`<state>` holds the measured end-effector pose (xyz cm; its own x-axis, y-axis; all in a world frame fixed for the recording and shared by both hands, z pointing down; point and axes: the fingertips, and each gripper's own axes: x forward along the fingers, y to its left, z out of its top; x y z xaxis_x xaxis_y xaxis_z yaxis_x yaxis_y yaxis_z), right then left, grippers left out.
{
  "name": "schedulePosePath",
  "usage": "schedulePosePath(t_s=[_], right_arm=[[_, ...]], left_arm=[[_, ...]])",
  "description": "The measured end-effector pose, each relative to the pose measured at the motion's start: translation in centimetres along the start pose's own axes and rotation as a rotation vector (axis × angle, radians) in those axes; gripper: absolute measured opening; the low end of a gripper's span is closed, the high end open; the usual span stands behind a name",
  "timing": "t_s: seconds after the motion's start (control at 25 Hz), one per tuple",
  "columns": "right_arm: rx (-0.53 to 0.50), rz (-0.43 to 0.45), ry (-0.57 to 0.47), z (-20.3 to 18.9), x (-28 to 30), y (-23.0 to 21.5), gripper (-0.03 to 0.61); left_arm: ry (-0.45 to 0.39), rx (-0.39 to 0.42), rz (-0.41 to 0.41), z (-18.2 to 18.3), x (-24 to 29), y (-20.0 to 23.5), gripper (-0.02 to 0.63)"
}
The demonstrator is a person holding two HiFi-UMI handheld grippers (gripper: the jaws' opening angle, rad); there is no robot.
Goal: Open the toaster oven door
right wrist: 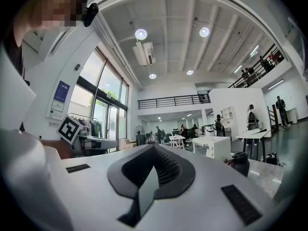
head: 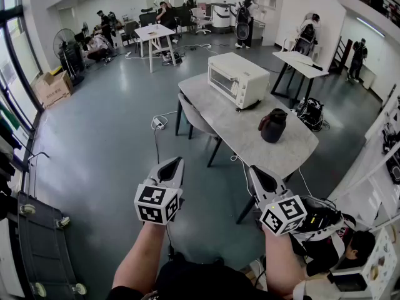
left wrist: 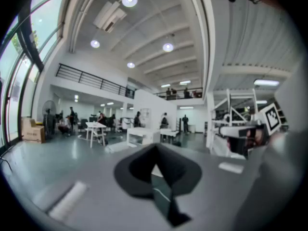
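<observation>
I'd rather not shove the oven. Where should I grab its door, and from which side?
Likely the top edge of the door, where a handle seems to run level; come from the front of the toaster oven, the side facing the chair.

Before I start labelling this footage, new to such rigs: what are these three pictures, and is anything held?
No robot here: a person holds a tool in each hand, the left gripper and right gripper, each bearing a marker cube. The head view comes from a camera on the person's head, looking down over both. The other two views ride on the grippers, looking along their fingers, which are shut and hold nothing. Ahead stands a table with a white toaster oven, door closed, and a dark jug, both untouched.
</observation>
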<state>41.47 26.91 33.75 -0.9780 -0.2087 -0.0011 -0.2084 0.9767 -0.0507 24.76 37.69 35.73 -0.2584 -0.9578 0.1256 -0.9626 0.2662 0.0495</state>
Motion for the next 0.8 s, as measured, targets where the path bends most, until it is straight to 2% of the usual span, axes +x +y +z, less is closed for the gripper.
schedulePosePath(t_s=[0.4,0.56,0.8], right_arm=[[0.023,-0.02,0.007,-0.7,-2.8,-1.0,-0.008],[0.074,0.01,0.011,-1.0,-4.5,-1.5,-0.006],[0.074,0.042,0.011,-0.8,-5.5,-1.9,-0.006]], left_arm=[[0.003,-0.019,-0.014,-0.4,-0.3,-2.4,0.008],[0.028,-0.014,-0.031,-1.6,-0.5,-4.1,0.008],[0.049,-0.037,-0.026,-2.6,-0.5,-4.8,0.008]])
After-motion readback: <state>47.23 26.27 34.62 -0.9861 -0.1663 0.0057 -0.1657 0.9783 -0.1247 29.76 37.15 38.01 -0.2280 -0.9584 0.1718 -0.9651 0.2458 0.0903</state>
